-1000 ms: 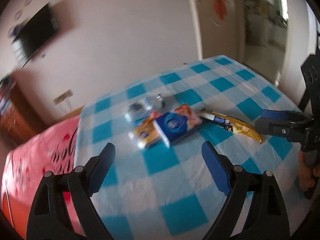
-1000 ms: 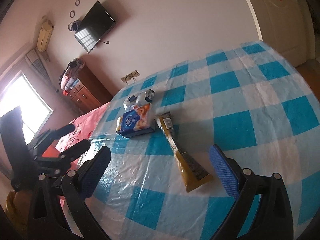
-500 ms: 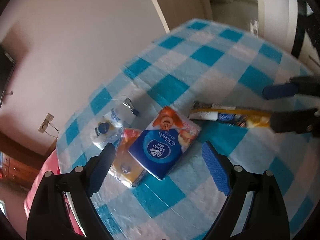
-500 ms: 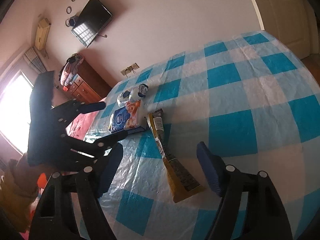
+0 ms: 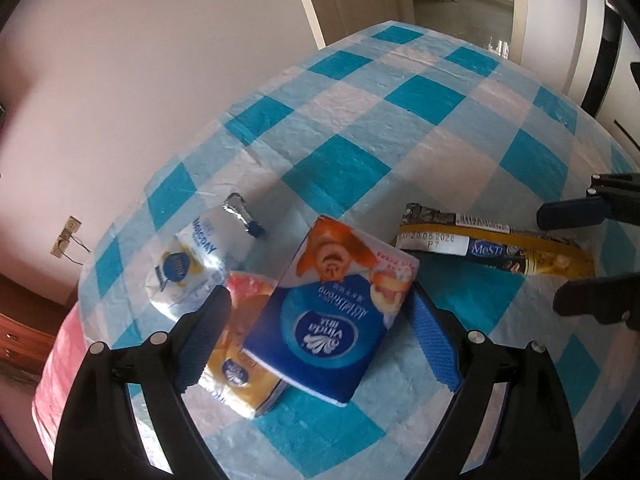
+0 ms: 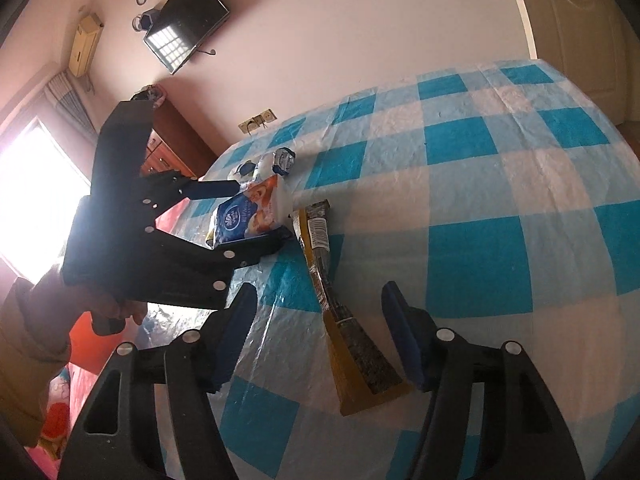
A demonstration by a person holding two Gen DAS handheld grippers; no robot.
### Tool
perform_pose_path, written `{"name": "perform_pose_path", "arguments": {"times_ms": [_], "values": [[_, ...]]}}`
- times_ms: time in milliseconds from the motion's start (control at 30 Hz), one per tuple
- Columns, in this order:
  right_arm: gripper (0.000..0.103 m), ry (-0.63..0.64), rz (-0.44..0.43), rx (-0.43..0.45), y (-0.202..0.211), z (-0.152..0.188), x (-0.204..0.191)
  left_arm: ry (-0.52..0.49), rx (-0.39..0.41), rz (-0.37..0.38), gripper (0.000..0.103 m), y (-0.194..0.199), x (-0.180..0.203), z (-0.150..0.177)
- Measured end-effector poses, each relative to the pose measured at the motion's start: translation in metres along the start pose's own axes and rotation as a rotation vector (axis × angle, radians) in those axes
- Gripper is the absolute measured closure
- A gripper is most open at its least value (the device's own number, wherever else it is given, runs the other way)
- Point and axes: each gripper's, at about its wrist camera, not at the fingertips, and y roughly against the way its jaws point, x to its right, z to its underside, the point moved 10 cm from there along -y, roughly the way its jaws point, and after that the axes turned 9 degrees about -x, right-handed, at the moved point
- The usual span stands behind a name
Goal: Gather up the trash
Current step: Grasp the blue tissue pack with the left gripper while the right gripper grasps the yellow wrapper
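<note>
Left wrist view: blue tissue pack sits dead centre between my left gripper fingers, lying partly on an orange-yellow pack at its 9 o'clock. L jaws stand wide, pads just outside the blue pack's side edges, not pressing as far as I can see. White foil pouch at 10 o'clock of the blue pack, its torn silver corner pointing to 12. Long yellow wrapper at 2 o'clock, apart from the pack, a strip of cloth between them.

Right wrist view: same yellow wrapper runs from 12 down to 6 between my right gripper fingers. R jaws at a middling gap and have just been closing; wrapper's wide near end lies between the pads, nearer the 3 o'clock pad; can't tell if that pad touches it. No squeeze visible.

Checked tablecloth is bare from 12 thru 4 o'clock of the wrapper, lots of room to move there. Table edge curves off at 9 o'clock, just past the trash cluster, red-pink bedding below it. Wall close behind the far edge at 11-12 o'clock, TV up on it. Person's hand grips the L tool at 9 o'clock.
</note>
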Motion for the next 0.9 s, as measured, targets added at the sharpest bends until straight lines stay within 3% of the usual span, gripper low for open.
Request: {"name": "perform_pose_path", "arguments": {"times_ms": [67, 167, 367, 600, 900], "values": [[0.038, 0.002, 0.004, 0.0, 0.0, 0.0, 0.0, 0.023, 0.008, 0.022, 0.016, -0.001, 0.001, -0.002], [0.038, 0.005, 0.007, 0.0, 0.0, 0.0, 0.0, 0.054, 0.021, 0.055, 0.027, 0.0, 0.003, -0.002], [0.039, 0.019, 0.019, -0.003, -0.001, 0.0, 0.0, 0.108, 0.026, 0.045, 0.037, 0.005, 0.008, 0.003], [0.054, 0.027, 0.064, -0.002, -0.002, 0.0, 0.003, 0.177, 0.027, 0.06, 0.039, 0.013, 0.015, 0.018], [0.061, 0.029, 0.083, -0.003, -0.003, 0.0, 0.004, 0.321, 0.061, 0.101, 0.039, 0.04, 0.021, 0.049]]}}
